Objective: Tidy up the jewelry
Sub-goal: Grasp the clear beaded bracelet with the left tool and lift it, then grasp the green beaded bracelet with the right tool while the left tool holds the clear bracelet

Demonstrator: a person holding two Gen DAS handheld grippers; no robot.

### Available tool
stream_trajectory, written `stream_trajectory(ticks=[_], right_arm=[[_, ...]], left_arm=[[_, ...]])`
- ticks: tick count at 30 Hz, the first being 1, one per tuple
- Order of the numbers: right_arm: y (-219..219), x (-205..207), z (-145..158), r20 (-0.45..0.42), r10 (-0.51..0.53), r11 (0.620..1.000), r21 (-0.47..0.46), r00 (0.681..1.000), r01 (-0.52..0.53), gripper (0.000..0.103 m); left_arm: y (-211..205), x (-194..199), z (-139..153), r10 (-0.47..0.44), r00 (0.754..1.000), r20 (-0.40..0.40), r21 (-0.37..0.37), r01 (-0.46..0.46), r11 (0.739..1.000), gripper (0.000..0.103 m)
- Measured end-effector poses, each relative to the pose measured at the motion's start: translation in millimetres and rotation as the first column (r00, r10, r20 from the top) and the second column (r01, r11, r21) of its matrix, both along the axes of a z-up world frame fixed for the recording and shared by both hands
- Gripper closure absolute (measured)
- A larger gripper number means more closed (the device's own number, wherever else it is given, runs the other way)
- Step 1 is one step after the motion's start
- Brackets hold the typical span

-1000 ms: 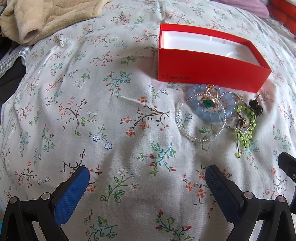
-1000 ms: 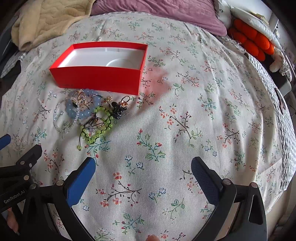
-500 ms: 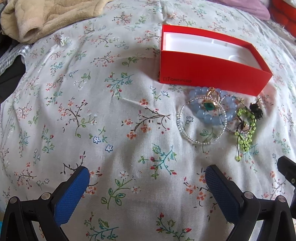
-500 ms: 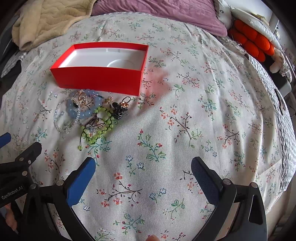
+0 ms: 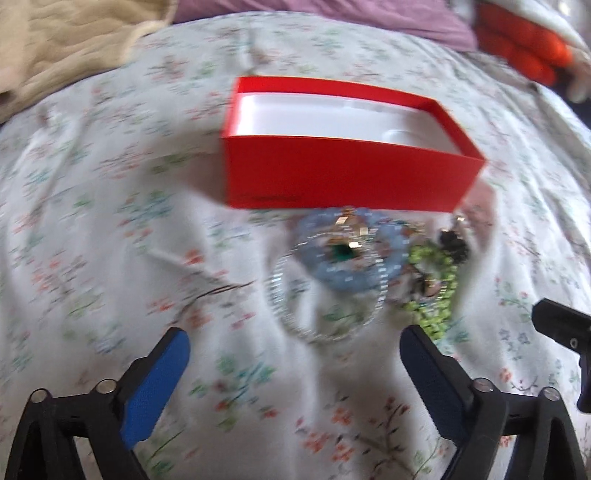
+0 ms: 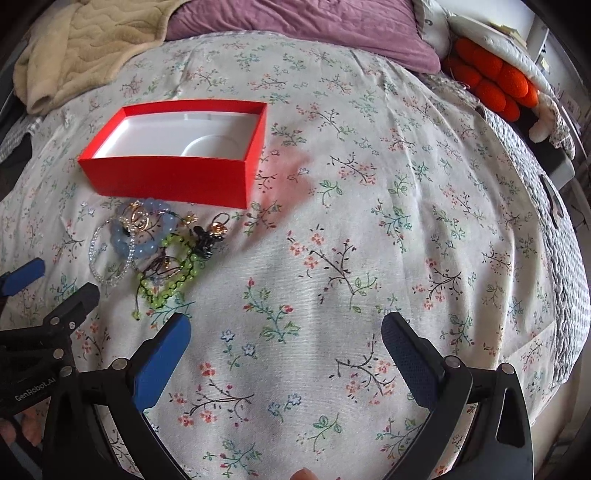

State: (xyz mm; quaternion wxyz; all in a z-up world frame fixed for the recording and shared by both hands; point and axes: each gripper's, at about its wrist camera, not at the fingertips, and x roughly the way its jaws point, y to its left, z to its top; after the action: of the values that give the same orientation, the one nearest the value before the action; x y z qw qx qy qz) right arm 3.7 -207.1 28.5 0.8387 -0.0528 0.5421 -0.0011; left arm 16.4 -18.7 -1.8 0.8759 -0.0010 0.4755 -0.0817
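Note:
A red box point(image 5: 347, 173) with a white inside lies open on the floral bedspread point(image 6: 369, 221). In front of it sits a jewelry pile: a blue bead bracelet point(image 5: 343, 280), a clear bead bracelet point(image 5: 280, 314), a green bead bracelet point(image 5: 436, 306) and a small black piece point(image 5: 452, 243). My left gripper point(image 5: 293, 334) hovers just short of the clear bracelet; its jaws are closing, still wide apart, with only cloth between the blue pads. The right gripper point(image 6: 286, 325) stands open over bare cloth, to the right of the pile point(image 6: 155, 251). The left wrist view is blurred.
A beige blanket point(image 6: 74, 48) lies at the far left and a purple pillow point(image 6: 314, 33) at the head of the bed. An orange cushion point(image 6: 487, 81) sits at the far right, where the bed's edge drops away. One finger of the right gripper point(image 5: 561, 325) shows beside the pile.
The left gripper has come nearer to the jewelry and the box, which now sit larger and more central in its view. Its fingers stand slightly closer together. The right gripper has stayed put.

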Motion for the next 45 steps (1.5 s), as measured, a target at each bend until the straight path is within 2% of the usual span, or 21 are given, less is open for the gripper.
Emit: stream_trajectory(ticks=[5, 13, 15, 17, 20, 29, 32, 37, 43, 45], right_arm=[[-11.9, 1.2, -5.2, -0.025, -0.013, 1.000, 0.020, 1.000, 0.013, 0.000], [-20.8, -2.2, -13.0, -0.054, -0.010, 0.999, 0.030, 0.998, 0.012, 0.000], [-21.0, -2.7, -13.2, -0.056, -0.008, 1.000, 0.030, 0.998, 0.010, 0.000], [-20.6, -4.0, -13.5, -0.058, -0.006, 1.000, 0.028, 0.998, 0.007, 0.000], [-19.8, -5.0, -13.9, -0.059, -0.005, 1.000, 0.025, 0.998, 0.006, 0.000], [-10.0, -0.7, -17.1, -0.062, 0.015, 0.999, 0.047, 0.998, -0.012, 0.000], [-3.3, 1.5, -20.0, -0.070, 0.029, 0.998, 0.058, 0.997, -0.025, 0.000], [15.6, 3.7, -23.9, -0.066, 0.086, 0.992, 0.098, 0.994, -0.080, 0.000], [48.1, 2.7, -33.1, -0.070, 0.201, 0.969, 0.158, 0.977, -0.188, 0.023], [57.6, 4.6, -39.7, -0.079, 0.216, 0.965, 0.170, 0.973, -0.201, 0.035]], left_arm=[[-11.9, 5.5, -11.5, -0.089, 0.996, 0.022, 0.028, 0.088, 0.996, 0.020], [-12.6, 19.7, -19.6, -0.107, 0.993, 0.044, 0.039, 0.106, 0.994, 0.023], [-13.7, 22.0, -20.7, -0.105, 0.993, 0.050, 0.051, 0.102, 0.993, 0.028], [-14.9, 19.0, -20.3, -0.111, 0.992, 0.054, 0.056, 0.108, 0.993, 0.045], [-16.4, 16.6, -18.4, -0.122, 0.991, 0.049, 0.055, 0.119, 0.991, 0.049], [-8.5, 2.4, -3.6, -0.101, 0.993, 0.057, 0.045, 0.098, 0.994, 0.050], [-3.1, -4.7, 1.9, -0.092, 0.994, 0.059, 0.063, 0.088, 0.994, 0.050], [13.1, -14.0, 4.3, -0.038, 0.999, 0.021, 0.074, 0.036, 0.997, 0.050], [27.6, -21.7, 6.4, -0.008, 1.000, -0.002, 0.052, 0.009, 0.999, 0.050], [29.5, -23.4, 6.7, -0.011, 1.000, -0.003, 0.049, 0.011, 0.999, 0.050]])
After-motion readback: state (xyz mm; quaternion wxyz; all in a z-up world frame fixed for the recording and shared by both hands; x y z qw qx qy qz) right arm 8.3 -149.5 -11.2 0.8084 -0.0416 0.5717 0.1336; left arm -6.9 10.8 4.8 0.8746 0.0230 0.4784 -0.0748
